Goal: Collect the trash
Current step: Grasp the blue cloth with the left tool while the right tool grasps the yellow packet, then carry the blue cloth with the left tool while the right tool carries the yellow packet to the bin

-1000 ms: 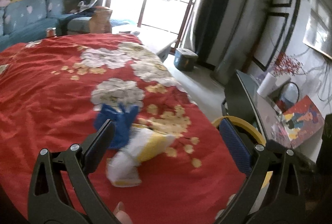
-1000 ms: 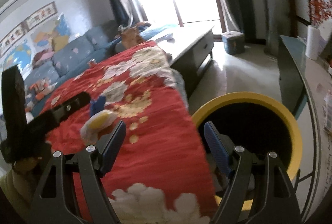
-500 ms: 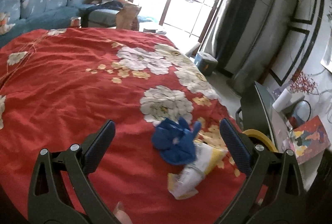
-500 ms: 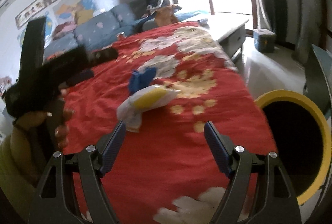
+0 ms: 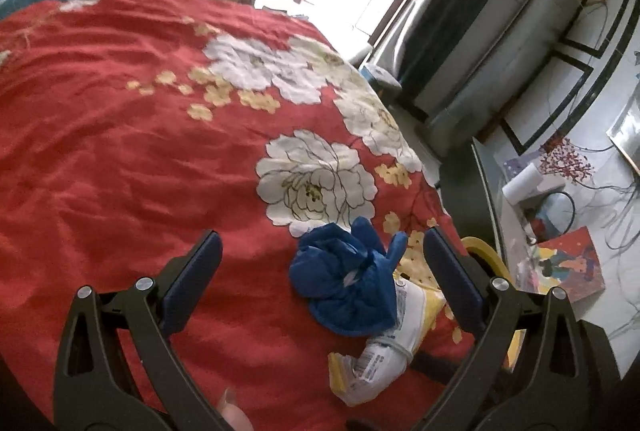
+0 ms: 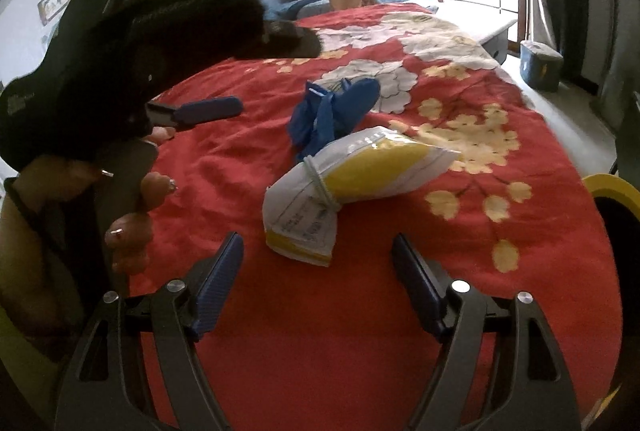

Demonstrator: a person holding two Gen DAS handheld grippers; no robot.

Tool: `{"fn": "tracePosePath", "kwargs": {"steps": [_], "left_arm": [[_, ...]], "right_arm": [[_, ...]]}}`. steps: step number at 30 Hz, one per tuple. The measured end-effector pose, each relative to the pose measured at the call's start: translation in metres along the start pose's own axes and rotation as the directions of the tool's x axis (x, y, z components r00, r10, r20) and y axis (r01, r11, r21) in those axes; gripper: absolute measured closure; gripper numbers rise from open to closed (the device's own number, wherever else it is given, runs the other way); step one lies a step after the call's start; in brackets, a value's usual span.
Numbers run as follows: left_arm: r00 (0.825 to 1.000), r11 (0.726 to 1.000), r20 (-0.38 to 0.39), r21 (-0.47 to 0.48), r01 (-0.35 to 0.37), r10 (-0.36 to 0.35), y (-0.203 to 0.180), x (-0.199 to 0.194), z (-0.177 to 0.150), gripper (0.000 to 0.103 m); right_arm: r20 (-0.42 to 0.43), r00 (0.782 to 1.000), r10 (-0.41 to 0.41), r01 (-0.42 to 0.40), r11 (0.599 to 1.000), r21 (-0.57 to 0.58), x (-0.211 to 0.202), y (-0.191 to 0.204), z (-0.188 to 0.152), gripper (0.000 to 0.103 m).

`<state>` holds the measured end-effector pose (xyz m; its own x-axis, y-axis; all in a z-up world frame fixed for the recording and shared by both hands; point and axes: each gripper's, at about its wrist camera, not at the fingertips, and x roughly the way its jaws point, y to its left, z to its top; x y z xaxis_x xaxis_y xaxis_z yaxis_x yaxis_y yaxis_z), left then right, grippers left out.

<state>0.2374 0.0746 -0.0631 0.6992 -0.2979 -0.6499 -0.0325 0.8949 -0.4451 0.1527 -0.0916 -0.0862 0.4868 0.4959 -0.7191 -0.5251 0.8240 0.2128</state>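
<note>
- Both grippers have swung away from the yellow-rimmed bin (image 6: 612, 187) toward the trash on the red floral bedspread (image 5: 120, 135).
- Left gripper (image 5: 322, 279): jaws spread wide, nothing between the pads; a crumpled blue glove (image 5: 344, 283) lies just ahead.
- Right gripper (image 6: 318, 279): jaws have just been closing slightly yet remain apart and empty.
- A white and yellow snack bag (image 6: 344, 183), tied with a band, lies touching the glove.
</note>
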Motion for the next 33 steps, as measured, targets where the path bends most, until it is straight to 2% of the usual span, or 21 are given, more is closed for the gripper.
{"fn": "tracePosePath", "kwargs": {"steps": [5, 7, 10, 13, 15, 18, 24, 33], "left_arm": [[0.997, 0.999, -0.056, -0.020, 0.045, -0.046, 0.001, 0.020, -0.002, 0.011], [0.996, 0.998, -0.067, -0.038, 0.057, -0.060, 0.003, 0.027, -0.003, 0.015], [0.995, 0.996, -0.076, -0.054, 0.064, -0.068, 0.005, 0.033, -0.005, 0.028], [0.993, 0.995, -0.085, -0.061, 0.074, -0.079, 0.006, 0.035, -0.006, 0.044], [0.991, 0.994, -0.095, -0.068, 0.082, -0.089, 0.007, 0.036, -0.008, 0.063], [0.990, 0.994, -0.110, -0.065, 0.086, -0.093, 0.007, 0.039, -0.013, 0.078], [0.989, 0.991, -0.093, -0.066, 0.113, -0.119, 0.005, 0.031, -0.022, 0.089], [0.991, 0.992, -0.050, 0.009, 0.122, -0.122, -0.019, 0.009, -0.029, 0.093]], "right_arm": [[0.001, 1.000, -0.002, 0.002, 1.000, 0.009, 0.008, -0.001, 0.004, 0.044], [0.005, 1.000, 0.003, -0.003, 1.000, 0.016, 0.010, -0.003, 0.005, 0.051], [0.009, 1.000, 0.008, -0.008, 1.000, 0.011, 0.010, -0.003, 0.003, 0.066], [0.013, 1.000, 0.018, -0.018, 1.000, 0.023, 0.008, -0.005, 0.001, 0.068], [0.017, 1.000, 0.018, -0.019, 0.999, 0.026, 0.005, -0.004, -0.002, 0.068], [0.023, 1.000, 0.010, -0.010, 1.000, 0.015, 0.001, -0.005, -0.005, 0.069], [0.036, 0.999, -0.017, 0.017, 1.000, -0.001, -0.010, -0.010, -0.012, 0.069], [0.058, 0.996, -0.065, 0.065, 0.998, 0.007, -0.032, -0.029, -0.020, 0.070]]}}
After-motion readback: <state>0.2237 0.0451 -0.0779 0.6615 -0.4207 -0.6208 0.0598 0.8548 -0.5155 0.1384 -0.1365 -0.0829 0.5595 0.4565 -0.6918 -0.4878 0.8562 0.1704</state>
